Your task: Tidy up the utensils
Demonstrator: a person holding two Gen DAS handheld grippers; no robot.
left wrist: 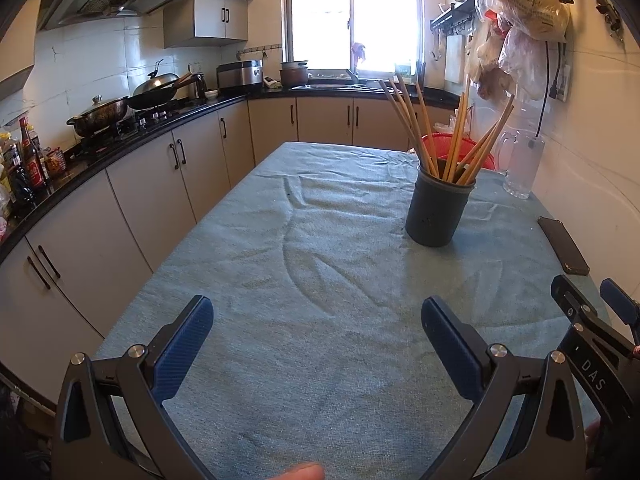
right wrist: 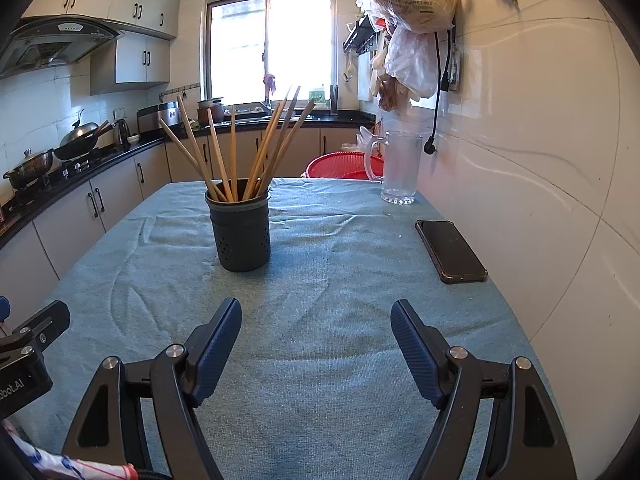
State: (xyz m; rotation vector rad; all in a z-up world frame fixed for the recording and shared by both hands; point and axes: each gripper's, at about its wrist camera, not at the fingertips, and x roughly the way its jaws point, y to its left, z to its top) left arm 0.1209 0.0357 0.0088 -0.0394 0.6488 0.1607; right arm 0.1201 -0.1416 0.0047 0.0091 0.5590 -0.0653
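on the table in front of you, a rumpled light blue cloth [right wrist: 328,248] covers the whole top. your left wrist view takes in the long counter [left wrist: 120,144] with its pots and sauce bottles, which the right view shows only in part. your right wrist view gives the black phone [right wrist: 450,250] whole, lying flat near the wall, and the clear glass mug [right wrist: 400,168] at the far edge; the left view catches only the phone's edge. the dark utensil holder [right wrist: 242,232] stands upright mid-table with the wooden chopsticks [right wrist: 240,152] fanned out in it. your left gripper [left wrist: 318,320] and right gripper [right wrist: 316,322] both hang above bare cloth, jaws spread wide, gripping nothing, well short of the holder.
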